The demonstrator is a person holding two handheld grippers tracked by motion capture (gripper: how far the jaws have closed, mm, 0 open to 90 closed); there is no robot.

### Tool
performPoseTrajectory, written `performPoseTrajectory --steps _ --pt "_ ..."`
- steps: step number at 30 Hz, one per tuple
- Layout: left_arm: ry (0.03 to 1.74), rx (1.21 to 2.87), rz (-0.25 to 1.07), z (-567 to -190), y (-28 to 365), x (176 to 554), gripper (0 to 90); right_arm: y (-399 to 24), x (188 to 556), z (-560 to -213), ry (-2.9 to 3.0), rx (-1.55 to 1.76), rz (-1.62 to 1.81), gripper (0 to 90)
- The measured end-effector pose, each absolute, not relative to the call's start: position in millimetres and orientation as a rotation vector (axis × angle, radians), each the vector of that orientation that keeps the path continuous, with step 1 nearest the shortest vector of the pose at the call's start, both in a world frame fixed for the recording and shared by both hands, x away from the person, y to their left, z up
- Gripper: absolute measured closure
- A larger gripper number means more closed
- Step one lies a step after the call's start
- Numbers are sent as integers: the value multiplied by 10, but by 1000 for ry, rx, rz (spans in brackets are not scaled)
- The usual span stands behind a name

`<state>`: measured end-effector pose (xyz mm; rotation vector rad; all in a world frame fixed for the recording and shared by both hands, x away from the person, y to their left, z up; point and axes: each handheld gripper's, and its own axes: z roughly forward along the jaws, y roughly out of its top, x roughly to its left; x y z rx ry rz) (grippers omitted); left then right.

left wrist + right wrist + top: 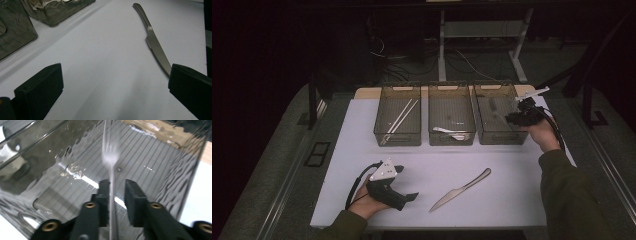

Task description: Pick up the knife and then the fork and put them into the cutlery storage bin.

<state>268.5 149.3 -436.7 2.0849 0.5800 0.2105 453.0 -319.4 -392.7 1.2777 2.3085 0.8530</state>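
on the near part of the white table mat (512, 200) the left gripper (404, 192) rests with its jaws wide apart, a knife (460, 189) lying just right of it. further back three clear bins (451, 116) stand in a row. over the right bin (498, 120) the right gripper (512, 118) has its jaws slightly parted, the fork (110, 157) between them, blurred. beyond, dark floor, cables and desk legs (442, 47).

We see open mat (512, 200) around the knife (460, 189), nothing btwn it & left gripper (404, 196). Three bins (452, 137) wall off the far edge; right gripper (517, 118) sits inside rightmost bin (502, 137), walls close round.
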Motion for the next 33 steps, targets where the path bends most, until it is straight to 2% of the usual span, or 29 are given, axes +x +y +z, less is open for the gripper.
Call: performPoseTrajectory --steps 2,11,17,27,33 --pt "581 2084 210 -4367 1491 2683 0 -3204 4520 -3905 2286 1292 876 649" --pt "585 2083 210 -4371 1487 2685 0 -3198 4395 -3780 2268 1290 1036 462" --pt "584 2082 208 -4369 1482 2684 0 -3171 4204 -3648 2257 1241 1151 410" --pt "586 2083 209 -4369 1479 2683 0 -3086 3790 -3570 2312 1154 1240 389" --pt "589 2083 212 -4369 1479 2681 0 -2999 3536 -3611 2350 1089 1296 462"
